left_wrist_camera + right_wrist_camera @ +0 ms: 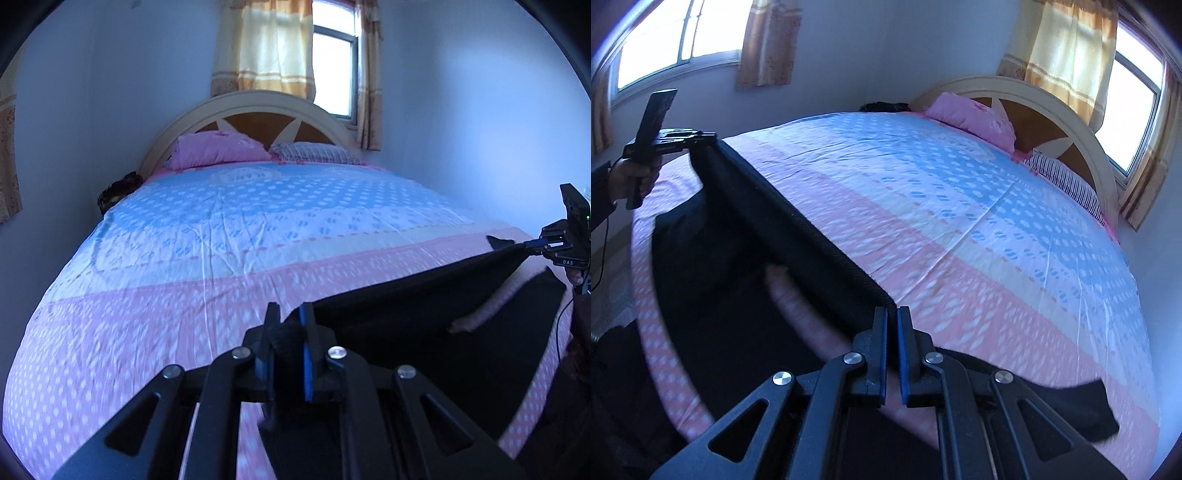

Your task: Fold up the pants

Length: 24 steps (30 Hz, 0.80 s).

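Left wrist view shows the pants (424, 306) as a dark sheet stretched taut from 6 o'clock up to 3 o'clock, one edge raised off the bed (184, 258) and the rest sagging onto the pink stripe of the sheet below. The left gripper (290, 321) is clenched on a bunch of the dark cloth, which fills the gap between its blue-padded fingers (304, 354). At 3 o'clock the right gripper (517, 244) pinches the far corner of the same edge, a small flap of cloth poking past its tips.

Right wrist view gives the other end: the pants (798, 236) run from the right gripper (892, 314) at 6 o'clock up to 10 o'clock, and here the ribbed hem along the lifted edge is plain, which the left view blurs. The cloth enters between the closed fingers (881, 350), so this gripper is also grasping the pants. Only this view shows a dark end of the garment lying flat on the sheet at 4 o'clock. It also shows the left gripper (701, 138) at 10 o'clock, held by a hand (633, 177) around its handle.

Beyond the pants, a pink pillow (218, 149) and a striped pillow (314, 152) lie at 12 o'clock against the arched headboard (258, 107), under a curtained window (334, 70). A second window (668, 40) at 11 o'clock appears in the right view alone.
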{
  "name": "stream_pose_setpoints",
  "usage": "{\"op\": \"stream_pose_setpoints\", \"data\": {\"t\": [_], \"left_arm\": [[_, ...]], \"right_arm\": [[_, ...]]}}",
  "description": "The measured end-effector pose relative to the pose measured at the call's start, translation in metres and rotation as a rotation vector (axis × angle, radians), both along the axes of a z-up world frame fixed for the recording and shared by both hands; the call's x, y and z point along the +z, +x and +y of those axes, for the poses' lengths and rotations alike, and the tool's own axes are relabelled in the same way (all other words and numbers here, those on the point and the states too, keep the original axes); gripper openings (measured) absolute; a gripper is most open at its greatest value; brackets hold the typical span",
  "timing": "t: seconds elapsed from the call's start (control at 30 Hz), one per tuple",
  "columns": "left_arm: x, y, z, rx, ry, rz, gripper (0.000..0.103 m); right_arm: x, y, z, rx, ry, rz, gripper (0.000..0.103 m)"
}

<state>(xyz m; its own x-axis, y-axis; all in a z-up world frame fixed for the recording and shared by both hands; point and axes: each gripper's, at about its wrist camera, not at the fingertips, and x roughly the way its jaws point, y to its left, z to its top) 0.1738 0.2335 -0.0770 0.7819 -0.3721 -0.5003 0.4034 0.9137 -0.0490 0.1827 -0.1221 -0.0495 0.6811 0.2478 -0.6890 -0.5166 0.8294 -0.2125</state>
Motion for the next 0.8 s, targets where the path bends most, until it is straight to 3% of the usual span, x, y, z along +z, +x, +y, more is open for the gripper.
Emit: {"op": "stream_pose_setpoints", "data": {"t": [0.13, 0.37, 0.47, 0.53, 0.6, 0.7, 0.8], "left_arm": [[-0.024, -0.028, 0.006, -0.006, -0.009, 0.014, 0.012], [-0.069, -0.06, 0.007, -0.012, 0.023, 0.057, 0.015], [-0.068, -0.068, 0.012, -0.004, 0.015, 0.05, 0.022], [-0.065, -0.077, 0.019, 0.006, 0.007, 0.048, 0.038], [-0.063, -0.086, 0.028, 0.021, 0.017, 0.04, 0.047], [-0.062, -0.093, 0.046, 0.047, 0.013, 0.059, 0.047], [-0.059, -0.099, 0.065, 0.088, -0.047, 0.078, 0.047]], "right_arm": [[-0.018, -0.042, 0.008, 0.026, -0.007, 0.005, 0.004], [-0.076, -0.068, 0.021, 0.035, -0.094, 0.076, 0.004], [-0.084, -0.074, 0.02, 0.027, -0.088, 0.086, 0.004], [-0.083, -0.079, 0.019, 0.028, -0.085, 0.08, 0.004], [-0.085, -0.086, 0.023, 0.04, -0.109, 0.066, 0.004], [-0.092, -0.092, 0.026, 0.056, -0.138, 0.059, 0.004], [-0.096, -0.096, 0.027, 0.063, -0.156, 0.041, 0.004]]}}
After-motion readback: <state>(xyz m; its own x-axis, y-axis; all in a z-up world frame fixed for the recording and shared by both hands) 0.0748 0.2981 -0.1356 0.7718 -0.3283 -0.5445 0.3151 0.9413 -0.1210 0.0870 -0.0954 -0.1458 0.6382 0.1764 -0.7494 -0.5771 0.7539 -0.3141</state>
